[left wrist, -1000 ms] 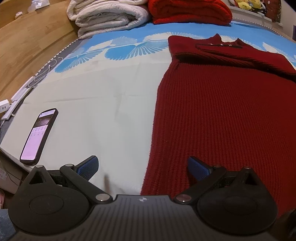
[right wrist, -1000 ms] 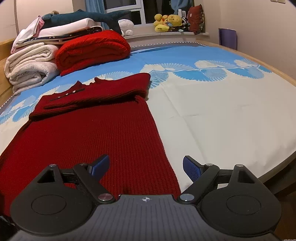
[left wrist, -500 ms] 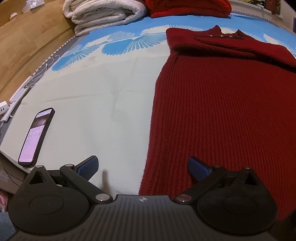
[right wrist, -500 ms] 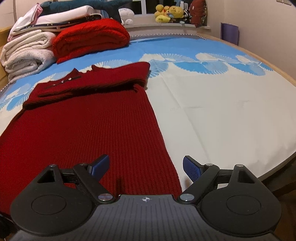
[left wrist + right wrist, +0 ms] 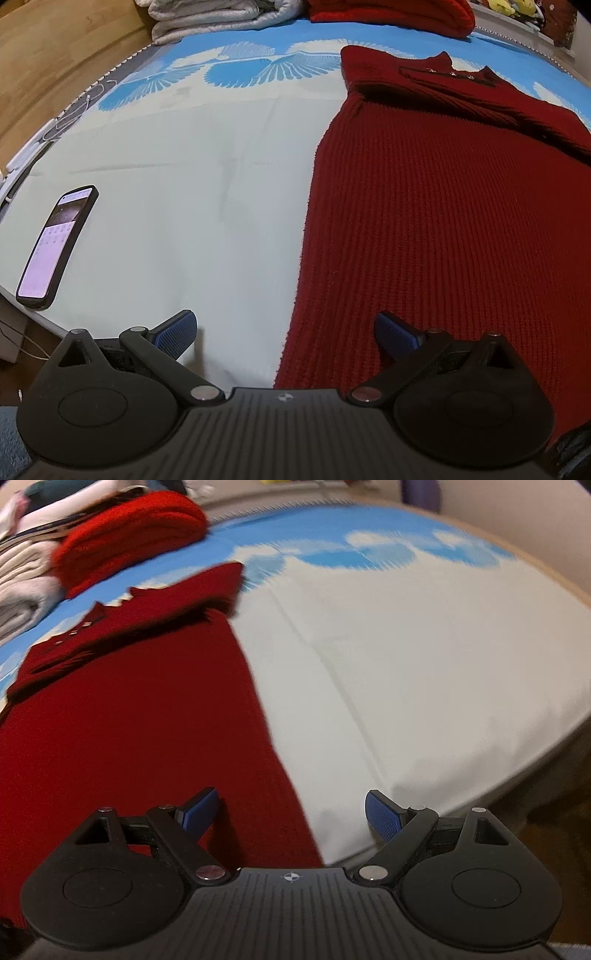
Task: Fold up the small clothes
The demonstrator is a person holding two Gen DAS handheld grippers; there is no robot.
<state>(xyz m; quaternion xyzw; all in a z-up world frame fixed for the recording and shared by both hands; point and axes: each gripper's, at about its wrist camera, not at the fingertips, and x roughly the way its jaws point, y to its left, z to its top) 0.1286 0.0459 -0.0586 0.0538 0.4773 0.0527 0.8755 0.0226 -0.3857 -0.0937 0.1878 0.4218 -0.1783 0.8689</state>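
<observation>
Left gripper [image 5: 284,330]: jaws spread wide, holding nothing, straddling the sweater's near left edge.
Right gripper [image 5: 291,810]: spread too, empty, over the near right edge.
Sweater [image 5: 436,221]: dark red knit, flat on the bed [image 5: 192,177], collar far; blurred in the right view, sleeves seemingly folded across the chest.
Phone [image 5: 57,245]: lit, near the bed's left edge.

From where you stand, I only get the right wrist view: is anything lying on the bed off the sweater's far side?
Observer: Yes, a phone with its screen lit lies on the sheet near the bed's edge.
Operator: Is it touching the sweater?
Observer: No, bare sheet separates it from the dark red sweater.
Operator: And the left tongs?
Observer: The left tongs are open, straddling the sweater's hem corner.
</observation>
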